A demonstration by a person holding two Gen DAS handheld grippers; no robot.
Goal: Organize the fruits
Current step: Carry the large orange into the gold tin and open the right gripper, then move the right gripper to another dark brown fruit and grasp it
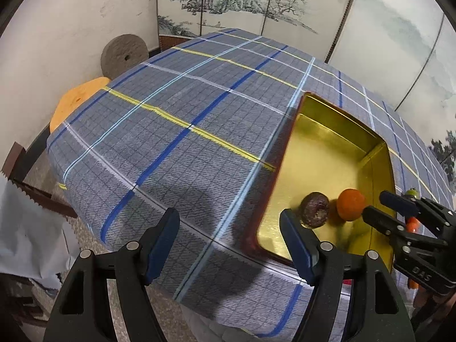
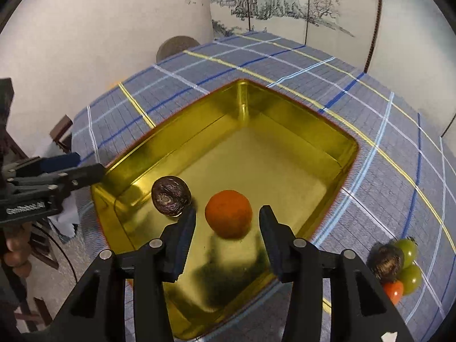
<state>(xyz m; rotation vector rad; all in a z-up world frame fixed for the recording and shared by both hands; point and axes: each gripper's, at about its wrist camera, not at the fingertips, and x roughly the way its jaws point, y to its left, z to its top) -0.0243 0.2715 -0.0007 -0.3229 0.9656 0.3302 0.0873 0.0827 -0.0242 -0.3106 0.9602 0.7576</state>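
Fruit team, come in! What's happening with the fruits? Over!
Both grippers open, right gripper above orange in gold tin. Dark fruit in too. Four fruits wait on cloth. Nothing blocking.

A plaid tablecloth [image 1: 176,131] in grey-blue, crossed with yellow, white and blue stripes, covers the table. Behind it stands a folding screen [image 1: 256,2] painted with an ink landscape (mountains and bare trees). A round millstone [image 1: 124,56] leans against the white wall [image 1: 71,28], near an orange disc-shaped object [image 1: 77,99] partly hidden by the cloth's edge.
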